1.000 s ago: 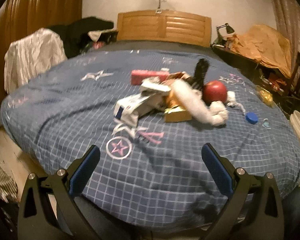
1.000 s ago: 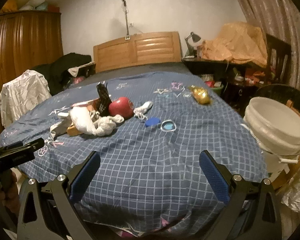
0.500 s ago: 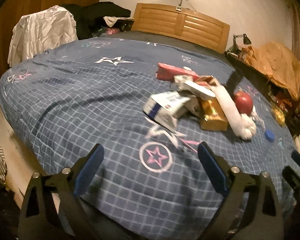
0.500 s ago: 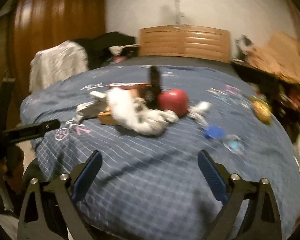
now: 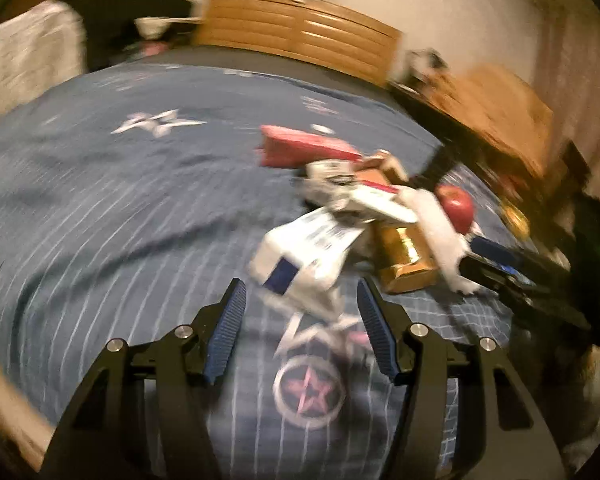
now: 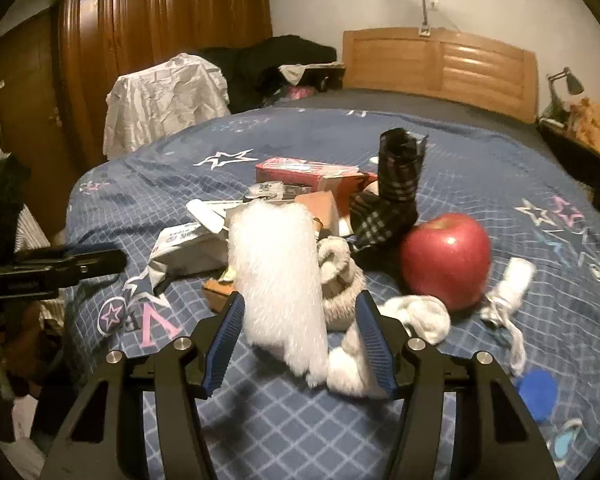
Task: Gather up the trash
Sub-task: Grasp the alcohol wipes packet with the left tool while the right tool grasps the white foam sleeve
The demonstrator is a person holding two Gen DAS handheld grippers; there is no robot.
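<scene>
Closing now, left gripper around the white box, maybe not pinching yet, right gripper around the fluffy white sock, both for picking up.

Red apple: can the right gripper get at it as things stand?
Probably not directly. The right gripper, fingers closing, straddles the fluffy white sock; the red apple lies beyond and rightward, past grey socks.
</scene>
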